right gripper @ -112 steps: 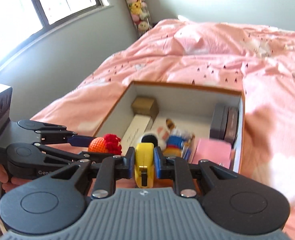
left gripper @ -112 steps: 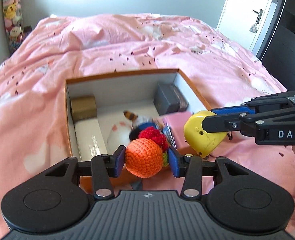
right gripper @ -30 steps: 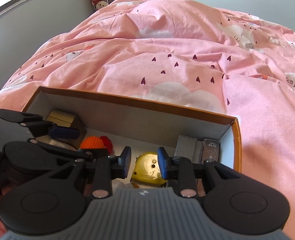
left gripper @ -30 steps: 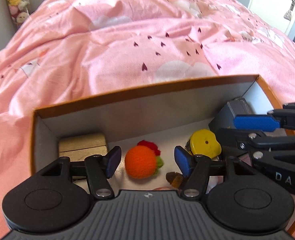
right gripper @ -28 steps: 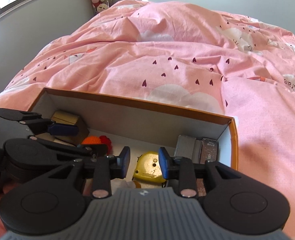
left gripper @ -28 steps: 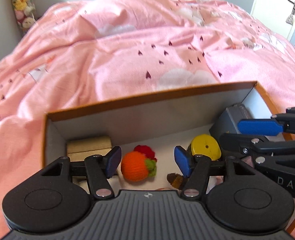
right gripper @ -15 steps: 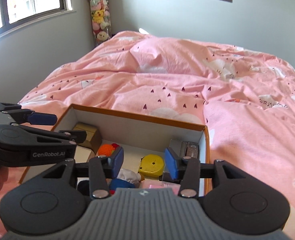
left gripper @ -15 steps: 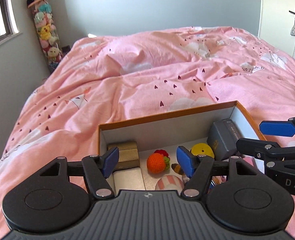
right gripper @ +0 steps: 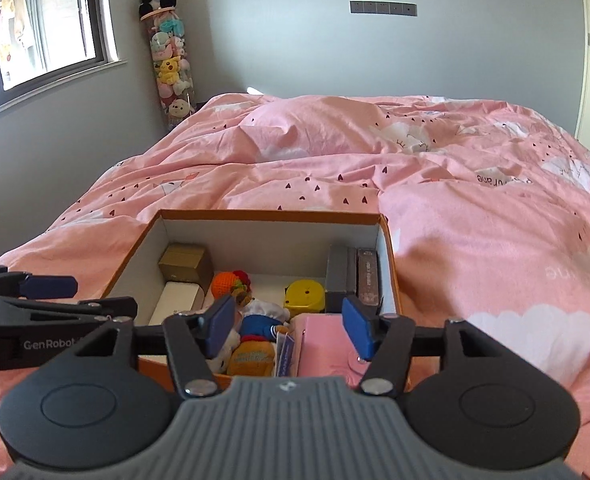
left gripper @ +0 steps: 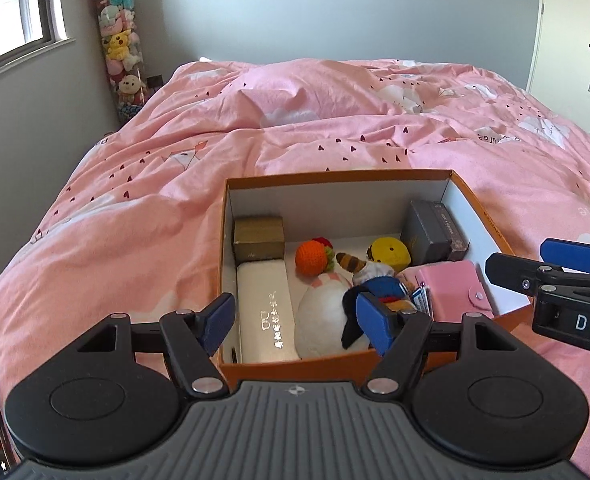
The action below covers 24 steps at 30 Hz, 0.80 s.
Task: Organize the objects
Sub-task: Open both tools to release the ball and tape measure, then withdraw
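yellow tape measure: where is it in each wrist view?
Left wrist: the yellow tape measure lies in the orange box, right of centre near the far wall, left of the dark grey case.
Right wrist: the tape measure sits at mid-frame, just left of the same case.
Shared landmark: the orange crochet ball, to its left in both.

Box (left gripper: 471,200) crowded; bedspread (left gripper: 135,216) clear
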Tool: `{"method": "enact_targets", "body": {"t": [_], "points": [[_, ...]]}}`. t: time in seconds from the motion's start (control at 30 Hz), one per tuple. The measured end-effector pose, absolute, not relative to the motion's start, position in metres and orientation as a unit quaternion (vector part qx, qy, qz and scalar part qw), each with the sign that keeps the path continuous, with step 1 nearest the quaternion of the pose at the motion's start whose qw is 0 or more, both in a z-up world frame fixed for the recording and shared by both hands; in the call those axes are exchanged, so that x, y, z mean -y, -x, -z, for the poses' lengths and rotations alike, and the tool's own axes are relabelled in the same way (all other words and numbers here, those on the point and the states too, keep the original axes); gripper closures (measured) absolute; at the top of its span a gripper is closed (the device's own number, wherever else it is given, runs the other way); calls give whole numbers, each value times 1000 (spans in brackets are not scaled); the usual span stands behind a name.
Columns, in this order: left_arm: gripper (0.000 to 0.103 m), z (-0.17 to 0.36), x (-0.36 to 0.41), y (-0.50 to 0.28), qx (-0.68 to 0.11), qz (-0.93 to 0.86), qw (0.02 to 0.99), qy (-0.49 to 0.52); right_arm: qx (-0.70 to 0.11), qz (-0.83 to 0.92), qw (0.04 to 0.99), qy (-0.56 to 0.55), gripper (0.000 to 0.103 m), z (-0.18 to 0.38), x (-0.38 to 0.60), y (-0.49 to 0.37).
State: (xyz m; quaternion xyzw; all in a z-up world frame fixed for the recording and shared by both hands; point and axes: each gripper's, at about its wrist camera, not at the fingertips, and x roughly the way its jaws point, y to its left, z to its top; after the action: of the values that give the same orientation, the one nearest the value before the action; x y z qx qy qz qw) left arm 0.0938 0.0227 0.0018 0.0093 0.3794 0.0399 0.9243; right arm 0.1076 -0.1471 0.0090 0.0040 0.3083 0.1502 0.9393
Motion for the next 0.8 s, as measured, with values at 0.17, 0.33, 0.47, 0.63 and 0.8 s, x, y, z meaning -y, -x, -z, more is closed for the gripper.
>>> {"method": "enact_targets", "body": {"t": [0.17,0.33,0.47,0.63,0.8], "points": [[22,11,-22,-77,-392,-48,919,-2,-319,-136,938,2,38,6,144,-94],[22,21,-21,-67,-403,-58,913,-1,-330,-139,934,0,38,16,141,-80],[22,25,-23,-63,-412,-61,909,9,-332,-136,934,1,38,18,142,-78],[22,23,-22,-62,-409,-57,911,9,-338,-130,932,3,38,20,142,-81],[22,23,-21,-63,-415,-59,908,6,-347,-128,929,4,38,23,141,-82]]}}
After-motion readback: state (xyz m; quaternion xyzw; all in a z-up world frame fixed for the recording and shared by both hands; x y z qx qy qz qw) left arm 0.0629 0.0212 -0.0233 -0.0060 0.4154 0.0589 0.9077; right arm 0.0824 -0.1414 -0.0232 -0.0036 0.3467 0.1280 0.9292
